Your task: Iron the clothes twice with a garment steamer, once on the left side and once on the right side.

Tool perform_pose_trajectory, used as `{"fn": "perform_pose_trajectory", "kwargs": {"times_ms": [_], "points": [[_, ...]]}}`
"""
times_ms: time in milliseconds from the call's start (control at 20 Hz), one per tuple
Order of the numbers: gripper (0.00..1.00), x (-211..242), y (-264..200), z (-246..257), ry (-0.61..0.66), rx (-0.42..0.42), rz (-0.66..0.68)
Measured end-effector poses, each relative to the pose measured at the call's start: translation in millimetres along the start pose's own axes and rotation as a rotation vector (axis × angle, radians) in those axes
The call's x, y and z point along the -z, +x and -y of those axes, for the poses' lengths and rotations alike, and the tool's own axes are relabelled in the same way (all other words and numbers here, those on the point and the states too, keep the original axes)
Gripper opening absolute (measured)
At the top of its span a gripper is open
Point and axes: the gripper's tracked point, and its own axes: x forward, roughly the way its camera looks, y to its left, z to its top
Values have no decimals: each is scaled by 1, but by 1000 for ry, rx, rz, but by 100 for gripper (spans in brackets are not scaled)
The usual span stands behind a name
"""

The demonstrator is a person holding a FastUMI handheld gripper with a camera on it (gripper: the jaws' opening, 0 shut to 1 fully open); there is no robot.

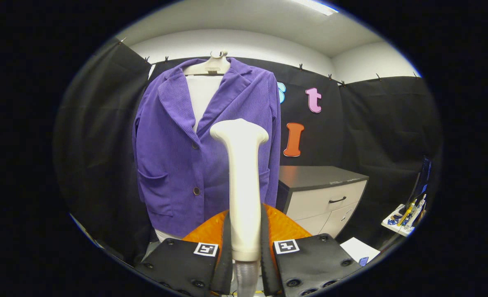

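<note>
Gripping the garment steamer (244,181) by its handle, both fingers of my gripper (246,264) pressed on it, head pointing up. The purple jacket (177,156) hangs on a hanger (213,66) just beyond the steamer head, front facing me, not touched yet as far as I can tell. Steamer head sits over the jacket's right-hand panel near the lapel. A cabinet (322,194) stands beside the jacket. Step looks like the approach before a pass; can't tell which side is first. Next move: bring the head onto the fabric near the top of one panel, then draw it down straight, keeping it flat and clear of the buttons.
</note>
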Motion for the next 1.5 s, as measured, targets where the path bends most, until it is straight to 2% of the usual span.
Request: {"fn": "perform_pose_trajectory", "kwargs": {"times_ms": [400,700,1100,1500], "points": [[36,-70,-5,-54,-19,-48,125],[36,-99,-2,-95,-24,-99,181],[36,-99,12,-144,-40,-152,185],[36,-79,36,-162,-43,-157,135]]}}
